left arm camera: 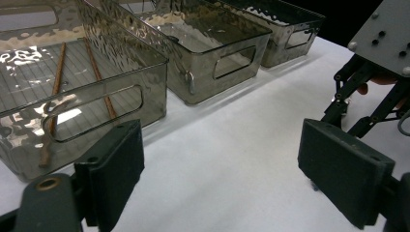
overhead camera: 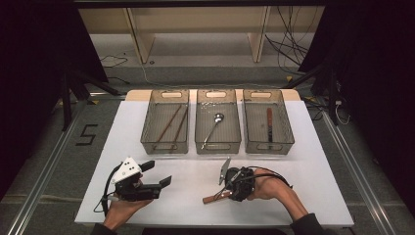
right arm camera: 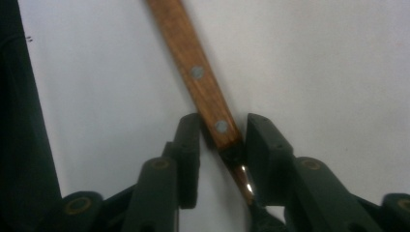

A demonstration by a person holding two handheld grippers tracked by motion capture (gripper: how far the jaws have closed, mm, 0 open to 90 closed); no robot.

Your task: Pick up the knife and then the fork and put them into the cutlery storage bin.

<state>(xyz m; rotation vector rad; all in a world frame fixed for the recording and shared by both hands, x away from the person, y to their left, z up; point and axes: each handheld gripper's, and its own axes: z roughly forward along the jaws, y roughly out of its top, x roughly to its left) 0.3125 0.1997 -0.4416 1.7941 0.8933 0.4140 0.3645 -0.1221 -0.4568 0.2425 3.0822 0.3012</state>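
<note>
A knife with a wooden handle (overhead camera: 211,199) lies flat on the white table (overhead camera: 313,196) near its front edge. In the right gripper view the handle (right arm camera: 193,67) with its two rivets runs up and away. My right gripper (right arm camera: 222,145) points down at it, and its pads sit against both sides of the handle's end where the metal begins. In the high view my right gripper (overhead camera: 230,188) is held in a hand over the knife. My left gripper (overhead camera: 157,172) hovers at the front left, jaws wide apart with nothing between them (left arm camera: 222,179).
Three smoky clear bins stand in a row at the back. The left bin (overhead camera: 147,117) holds two chopsticks (overhead camera: 172,122), the middle bin (overhead camera: 219,147) a spoon (overhead camera: 215,122), the right bin (overhead camera: 288,122) another knife (overhead camera: 268,125). The right gripper's body (left arm camera: 377,58) also appears in the left gripper view.
</note>
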